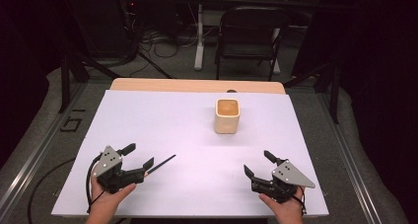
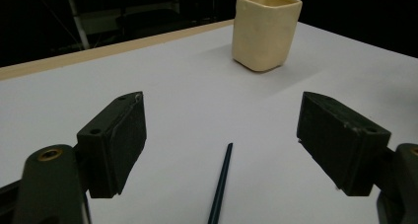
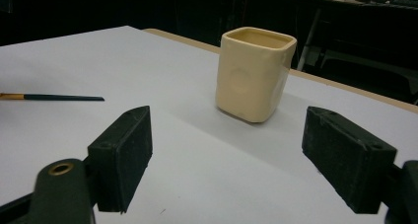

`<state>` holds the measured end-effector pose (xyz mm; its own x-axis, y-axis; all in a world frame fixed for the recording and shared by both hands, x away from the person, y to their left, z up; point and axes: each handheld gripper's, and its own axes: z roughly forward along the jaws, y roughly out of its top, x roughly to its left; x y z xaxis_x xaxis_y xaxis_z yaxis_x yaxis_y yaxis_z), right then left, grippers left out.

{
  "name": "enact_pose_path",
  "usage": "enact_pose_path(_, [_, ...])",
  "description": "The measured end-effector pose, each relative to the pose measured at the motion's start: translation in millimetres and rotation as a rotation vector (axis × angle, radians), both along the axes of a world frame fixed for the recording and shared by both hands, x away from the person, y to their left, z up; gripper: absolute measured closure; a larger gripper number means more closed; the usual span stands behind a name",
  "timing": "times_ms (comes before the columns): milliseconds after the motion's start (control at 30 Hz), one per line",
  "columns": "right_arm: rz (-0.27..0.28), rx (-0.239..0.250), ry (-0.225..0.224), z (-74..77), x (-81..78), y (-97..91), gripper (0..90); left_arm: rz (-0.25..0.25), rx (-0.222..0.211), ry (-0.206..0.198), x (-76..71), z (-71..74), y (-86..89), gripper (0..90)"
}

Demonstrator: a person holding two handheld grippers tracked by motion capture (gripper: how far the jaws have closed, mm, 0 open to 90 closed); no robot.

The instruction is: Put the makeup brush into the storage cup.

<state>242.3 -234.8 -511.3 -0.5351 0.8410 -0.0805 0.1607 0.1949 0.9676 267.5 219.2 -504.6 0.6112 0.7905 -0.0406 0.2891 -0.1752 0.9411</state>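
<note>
A cream square cup (image 1: pixel 227 116) stands upright on the white sheet (image 1: pixel 162 115), right of centre and toward the back. A thin dark paintbrush (image 1: pixel 161 164) lies flat at the front left. My left gripper (image 1: pixel 138 155) is held open just behind its near end; in the left gripper view the paintbrush (image 2: pixel 221 184) lies on the sheet between the wide jaws, untouched, with the cup (image 2: pixel 266 29) beyond. My right gripper (image 1: pixel 258 163) is open at the front right with nothing in it, facing the cup (image 3: pixel 254 73); the paintbrush (image 3: pixel 49 97) lies far to its left.
The sheet covers a wooden table whose back edge (image 1: pixel 197 85) shows past it. Behind the table are a black folding chair (image 1: pixel 249 29) and loose cables (image 1: pixel 153 41) on the floor. A bare stretch of sheet separates the grippers from the cup.
</note>
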Motion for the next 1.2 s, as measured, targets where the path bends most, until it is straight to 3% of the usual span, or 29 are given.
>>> enact_pose_path(300, [0.004,-0.015,0.008,-0.8,-0.8,0.5,18.8,0.004,0.004,0.02,0.8,0.8,-1.2,19.6])
enact_pose_path(700, [0.007,-0.015,0.015,-3.5,1.1,0.1,20.2,0.016,0.051,0.06,2.2,2.9,-3.8,19.7])
enact_pose_path(867, [0.008,-0.023,0.028,-4.7,1.7,-0.1,21.3,0.019,0.088,0.099,5.4,4.5,-3.3,20.4])
enact_pose_path(967, [0.011,-0.022,0.038,-5.6,2.0,0.7,21.8,0.016,0.116,0.147,9.3,6.6,-2.5,20.9])
enact_pose_path(1200, [0.016,-0.027,0.046,-5.8,1.8,1.0,22.3,0.008,0.167,0.198,14.5,12.8,-2.4,20.9])
